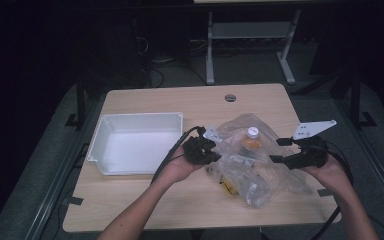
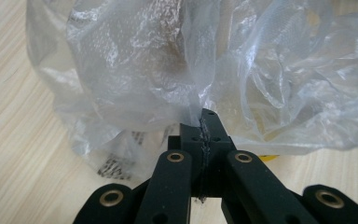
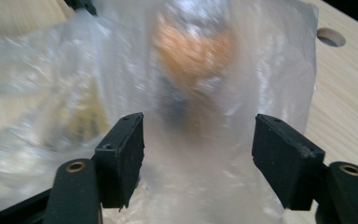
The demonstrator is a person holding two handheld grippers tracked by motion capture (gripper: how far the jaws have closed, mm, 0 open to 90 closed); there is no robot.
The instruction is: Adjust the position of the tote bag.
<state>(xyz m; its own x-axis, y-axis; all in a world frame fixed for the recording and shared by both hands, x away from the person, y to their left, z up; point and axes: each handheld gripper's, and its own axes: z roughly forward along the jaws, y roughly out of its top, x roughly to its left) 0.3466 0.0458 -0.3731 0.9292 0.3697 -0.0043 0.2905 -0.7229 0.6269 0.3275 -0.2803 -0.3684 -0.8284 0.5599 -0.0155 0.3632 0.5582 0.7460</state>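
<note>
- Black jaws of my left gripper (image 2: 204, 140) sit nearest the lens, pressed together on a thin fold of the crumpled clear plastic bag (image 2: 223, 79); the film runs up out of the seam between them.
- That bag (image 1: 252, 160) lies on the pale wooden table (image 1: 145, 200), just right of the shallow white plastic tray (image 1: 132, 142), which is empty.
- My right gripper (image 3: 198, 154) stands at the bag's right side with its jaws wide apart, film and a blurred shape between them, nothing clamped.
- Inside the bag, toward its far end, I see a small bottle with a white cap and orange contents (image 1: 252, 140); other items lie below it, too unclear through the film to name.
- I judge the film soft, light and slippery: it will stretch and slide rather than lift cleanly, and could tear under load.
- The bottle looks rigid and likely carries most of the weight, so the contents may shift when the bag rises.
- My best hold, I think, is gathered film at the bag's edge, or the bottle's body through the plastic.
</note>
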